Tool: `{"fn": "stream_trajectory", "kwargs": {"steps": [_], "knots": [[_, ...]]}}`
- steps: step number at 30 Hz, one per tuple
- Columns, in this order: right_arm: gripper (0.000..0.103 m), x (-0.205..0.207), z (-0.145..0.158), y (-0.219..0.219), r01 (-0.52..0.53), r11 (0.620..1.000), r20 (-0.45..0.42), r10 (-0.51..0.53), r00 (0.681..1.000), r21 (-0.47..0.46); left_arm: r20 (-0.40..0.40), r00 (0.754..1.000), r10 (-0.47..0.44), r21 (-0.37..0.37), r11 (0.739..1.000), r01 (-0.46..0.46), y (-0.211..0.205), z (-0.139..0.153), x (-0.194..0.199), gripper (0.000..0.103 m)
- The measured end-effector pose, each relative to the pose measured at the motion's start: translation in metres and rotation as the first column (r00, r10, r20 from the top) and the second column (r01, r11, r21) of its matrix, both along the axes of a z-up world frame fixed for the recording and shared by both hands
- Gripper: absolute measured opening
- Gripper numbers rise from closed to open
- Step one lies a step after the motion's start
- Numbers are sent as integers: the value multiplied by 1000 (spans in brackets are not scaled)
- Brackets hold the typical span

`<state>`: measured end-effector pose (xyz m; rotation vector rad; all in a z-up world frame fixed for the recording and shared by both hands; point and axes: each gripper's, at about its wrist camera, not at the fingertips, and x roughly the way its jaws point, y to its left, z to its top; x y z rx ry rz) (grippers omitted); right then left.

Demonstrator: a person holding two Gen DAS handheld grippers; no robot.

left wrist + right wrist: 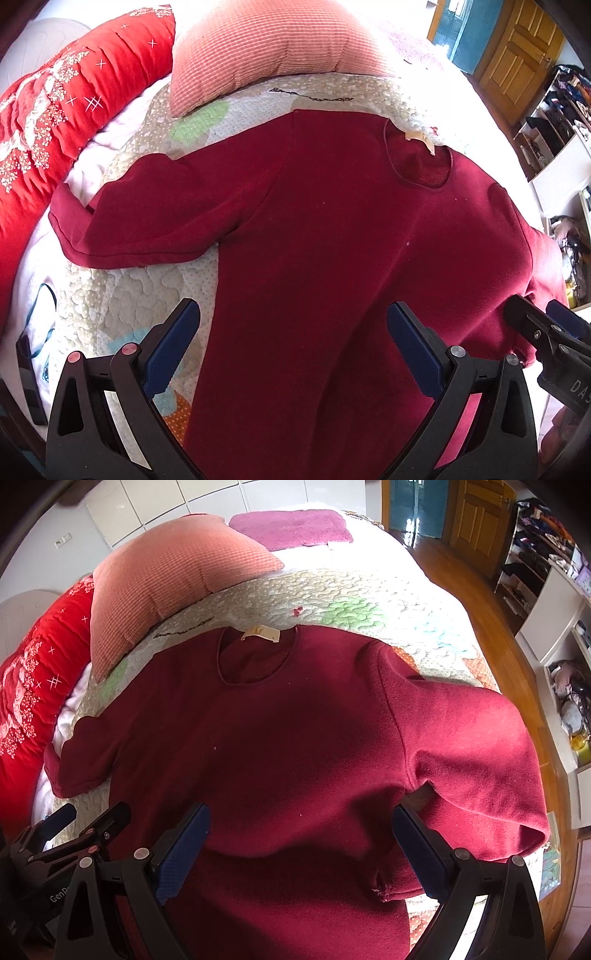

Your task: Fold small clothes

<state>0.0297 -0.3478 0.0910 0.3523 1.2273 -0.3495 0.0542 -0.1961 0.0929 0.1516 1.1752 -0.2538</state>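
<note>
A dark red long-sleeved top [332, 229] [288, 731] lies spread flat on the quilted bedspread [122, 288], neckline and beige label [260, 633] pointing away from me. Its left sleeve [140, 218] stretches out toward the red bedding; its right sleeve [476, 760] drapes toward the bed's edge. My left gripper [293, 339] hovers open over the lower body of the top, jaws wide apart, nothing between them. My right gripper [301, 842] is open as well, above the hem area on the right. Each gripper shows at the edge of the other's view.
A salmon ribbed pillow [266, 48] [166, 590] lies beyond the collar, a red embroidered quilt [55, 110] on the left. A purple mat [291, 528] sits at the bed's far end. Wooden floor [480, 602], doors and cluttered white shelves [554, 590] are on the right.
</note>
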Motion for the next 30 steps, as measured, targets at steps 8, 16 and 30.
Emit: {"fn": "stream_trajectory", "kwargs": {"steps": [8,16,30], "knots": [[98,14,-8,7,-19,1000,4,19,1000,9,7,1000,24,12,1000,-25,14,-4,15,102],[98,32,-20,25,-62,998,1,62,998,22,3,998,61,15,998,-61,37,-8,31,102],[97,76,-41,77,-192,981,13,191,981,37,17,959,282,17,959,-282,151,-14,79,102]]}}
